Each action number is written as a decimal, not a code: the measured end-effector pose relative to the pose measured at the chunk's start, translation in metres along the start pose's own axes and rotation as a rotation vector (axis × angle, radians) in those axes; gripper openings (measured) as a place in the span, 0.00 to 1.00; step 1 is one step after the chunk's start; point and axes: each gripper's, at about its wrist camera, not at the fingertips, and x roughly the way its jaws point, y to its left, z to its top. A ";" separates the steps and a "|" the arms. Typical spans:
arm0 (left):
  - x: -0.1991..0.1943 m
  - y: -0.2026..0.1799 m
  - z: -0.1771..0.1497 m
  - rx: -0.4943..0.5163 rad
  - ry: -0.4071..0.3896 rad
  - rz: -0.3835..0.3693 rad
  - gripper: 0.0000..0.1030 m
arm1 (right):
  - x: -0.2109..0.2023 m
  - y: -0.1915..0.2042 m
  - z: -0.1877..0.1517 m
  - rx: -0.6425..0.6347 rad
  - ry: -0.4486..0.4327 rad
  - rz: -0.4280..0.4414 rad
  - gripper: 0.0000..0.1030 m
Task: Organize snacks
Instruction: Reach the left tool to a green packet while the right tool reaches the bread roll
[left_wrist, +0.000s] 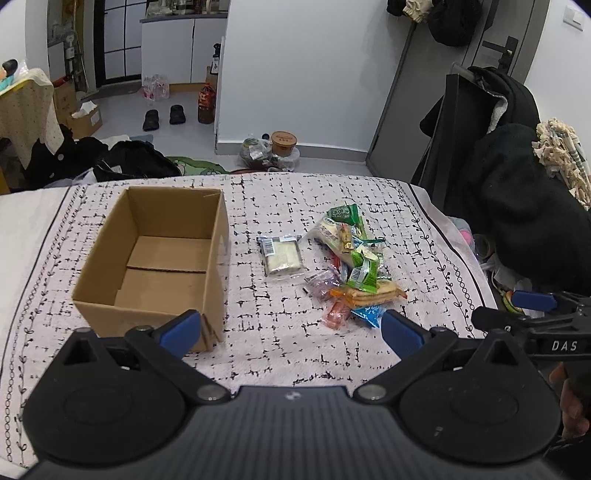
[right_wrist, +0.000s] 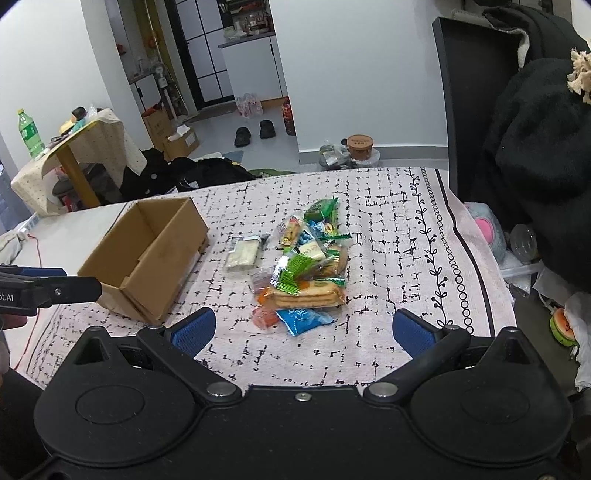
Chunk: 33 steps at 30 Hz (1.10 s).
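- Left claw: the blue-padded fingers are spread wide. Nothing sits between them. The claw hangs above the near part of the cloth, touching nothing.
- Right claw: its blue-padded fingers are also spread wide, empty, above the cloth just short of the snack pile.
- The right claw also shows at the right edge of the left wrist view, and the left claw at the left edge of the right wrist view.
- Open brown cardboard box: stands upright on the left of the cloth, flaps folded flat inside, with nothing in it.
- Pile of mixed snack packets in green, orange, blue and clear wrappers: lies on the cloth to the right of the box, well apart from it.
- Clear packet holding a pale square block: lies flat between the box and the pile, just beside the pile.
- Counter: covered by a white cloth with a black broken-grid print and a vine border.
- Room: white wall, grey floor, a pair of black slippers, dark clothing heaped on the floor and draped over a black chair.
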 end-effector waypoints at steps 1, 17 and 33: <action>0.003 0.000 0.000 -0.001 0.001 -0.002 1.00 | 0.003 -0.001 0.000 -0.001 0.004 -0.002 1.00; 0.067 -0.018 0.013 0.006 0.030 -0.074 1.00 | 0.051 -0.016 0.005 0.011 0.036 -0.002 1.00; 0.132 -0.037 0.031 0.016 0.014 -0.197 0.87 | 0.097 -0.045 -0.007 0.215 0.066 0.013 0.65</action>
